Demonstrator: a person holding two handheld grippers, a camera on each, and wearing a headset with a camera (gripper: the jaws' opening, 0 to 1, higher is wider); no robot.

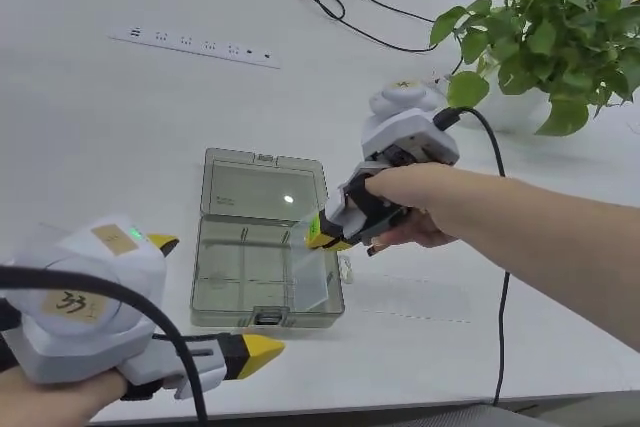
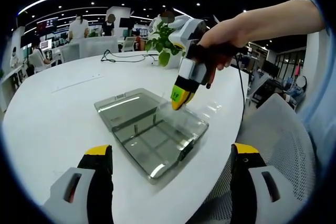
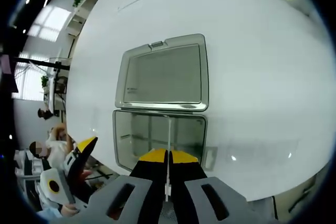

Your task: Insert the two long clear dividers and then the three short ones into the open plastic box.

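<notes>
Clear divider (image 1: 313, 273) was pinched in right tool (image 1: 320, 235) over plastic box (image 1: 200, 277) | left tool (image 1: 213, 297) was held wide at 7 o'clock | upright, slot-aligned lowering was judged needed.

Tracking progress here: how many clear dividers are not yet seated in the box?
2 that I can make out: one divider in the right gripper over the box, one small clear piece on the table beside it. Others may be hidden.

A tan sticker (image 1: 70, 303) atop the left claw (image 1: 210, 297) reads "33"; the right claw's (image 1: 322, 241) green tag (image 1: 313, 230) is illegible.
</notes>
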